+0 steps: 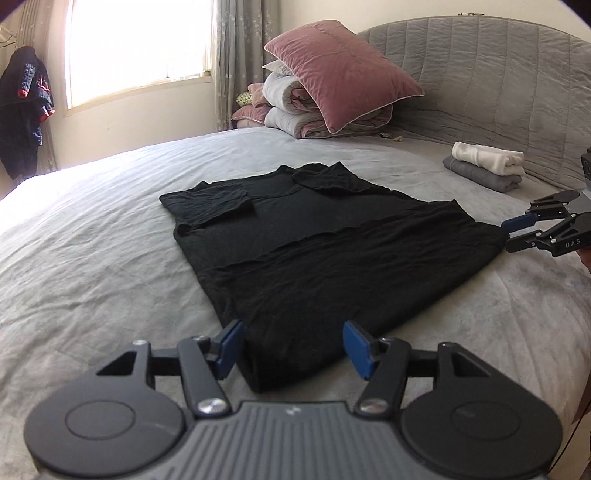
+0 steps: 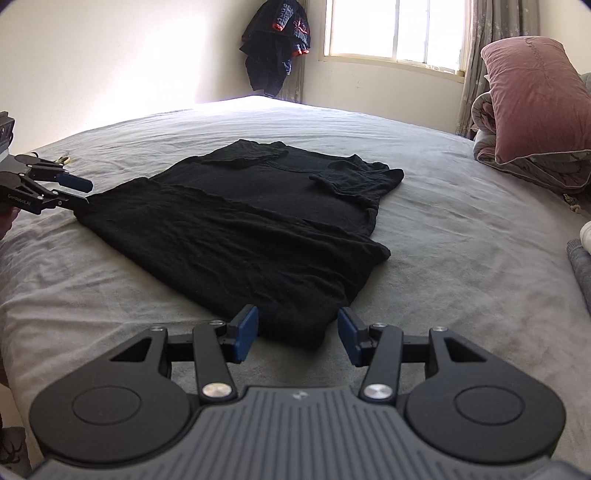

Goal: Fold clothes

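Observation:
A black T-shirt (image 1: 295,236) lies flat on the grey bed (image 1: 92,258), with both sleeves turned in over the chest and a fold line across its middle. My left gripper (image 1: 293,347) is open at the shirt's near corner, and that corner lies on the bed between the blue pads without being pinched. My right gripper (image 2: 297,336) is open at the other hem corner of the T-shirt (image 2: 240,229), its pads also clear of the cloth. Each gripper shows in the other's view: the right gripper (image 1: 511,234) at the far right edge, the left gripper (image 2: 83,192) at the far left.
A pink pillow (image 1: 343,77) leans on folded quilts (image 1: 295,110) by the grey padded headboard (image 1: 498,81). A stack of folded white and grey clothes (image 1: 487,166) sits near the headboard. A dark jacket (image 2: 277,44) hangs in the corner beside the window (image 2: 395,29).

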The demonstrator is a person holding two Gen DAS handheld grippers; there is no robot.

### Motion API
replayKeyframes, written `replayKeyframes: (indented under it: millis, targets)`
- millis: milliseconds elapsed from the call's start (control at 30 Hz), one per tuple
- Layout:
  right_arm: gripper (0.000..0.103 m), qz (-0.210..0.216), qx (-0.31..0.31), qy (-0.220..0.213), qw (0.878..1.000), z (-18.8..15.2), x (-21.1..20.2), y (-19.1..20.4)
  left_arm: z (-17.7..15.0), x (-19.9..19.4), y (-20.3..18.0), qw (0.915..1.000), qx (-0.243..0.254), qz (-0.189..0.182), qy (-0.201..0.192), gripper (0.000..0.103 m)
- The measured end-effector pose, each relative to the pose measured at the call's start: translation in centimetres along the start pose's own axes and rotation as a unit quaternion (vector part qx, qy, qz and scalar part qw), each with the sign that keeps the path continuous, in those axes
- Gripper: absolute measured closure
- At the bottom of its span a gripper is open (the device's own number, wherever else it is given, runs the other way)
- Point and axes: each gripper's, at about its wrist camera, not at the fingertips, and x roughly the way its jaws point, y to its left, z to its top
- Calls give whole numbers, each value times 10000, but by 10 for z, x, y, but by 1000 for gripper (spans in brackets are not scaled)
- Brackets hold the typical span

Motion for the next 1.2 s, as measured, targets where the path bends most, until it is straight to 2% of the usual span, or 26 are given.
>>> replayKeyframes:
  millis: [133, 267, 400, 500, 567, 633, 667, 700, 767, 833, 867, 933, 1067, 1167, 1200]
  targets:
    - [52, 10, -300, 8, 9996, -5, -1, 10, -7, 1, -15, 9989, 467, -29, 73, 42]
    - [52, -180, -843, -19, 9963, -7, 3, 21, -12, 8, -30, 9939, 1063, 214, 190, 42]
    - [52, -758, -1831, -63, 9801, -14, 14, 39, -14, 12, -35, 9891, 1358, 556, 81, 45]
    - [52, -909, -2244, -123, 9702, -18, 16, 49, -16, 14, -42, 9832, 1650, 774, 6, 51]
    - [52, -898, -2363, -88, 9675, -19, 19, 50, -17, 16, -45, 9815, 1749, 778, 6, 69]
    - [74, -886, -2482, -52, 9646, -20, 21, 52, -16, 18, -49, 9806, 1794, 782, 53, 84]
    - [92, -893, -2535, -33, 9632, -21, 23, 52, -15, 19, -51, 9791, 1838, 866, 75, 90]
    - [99, -955, -2562, -3, 9619, -20, 24, 52, -14, 19, -52, 9774, 1884, 950, 95, 91]
    - [100, -1052, -2635, 15, 9589, -17, 24, 51, -12, 15, -57, 9725, 2040, 1126, 51, 89]
    - [100, -998, -2559, -54, 9615, -10, 17, 50, -10, 4, -60, 9689, 2233, 1056, -107, 84]
    - [100, -966, -2493, -111, 9635, -5, 14, 50, -10, 1, -62, 9685, 2277, 999, -139, 69]
    - [100, -963, -2348, -191, 9671, 2, 10, 48, -11, -2, -66, 9674, 2373, 866, -177, 49]
    - [100, -927, -2411, 70, 9660, 0, 16, 50, -11, 1, -78, 9635, 2600, 602, -202, 49]
    - [100, -890, -2544, 341, 9624, -10, 23, 53, -14, 12, -72, 9631, 2629, 566, 64, 48]
    - [100, -894, -2578, 385, 9613, -14, 23, 53, -13, 11, -60, 9714, 2308, 539, 130, 48]
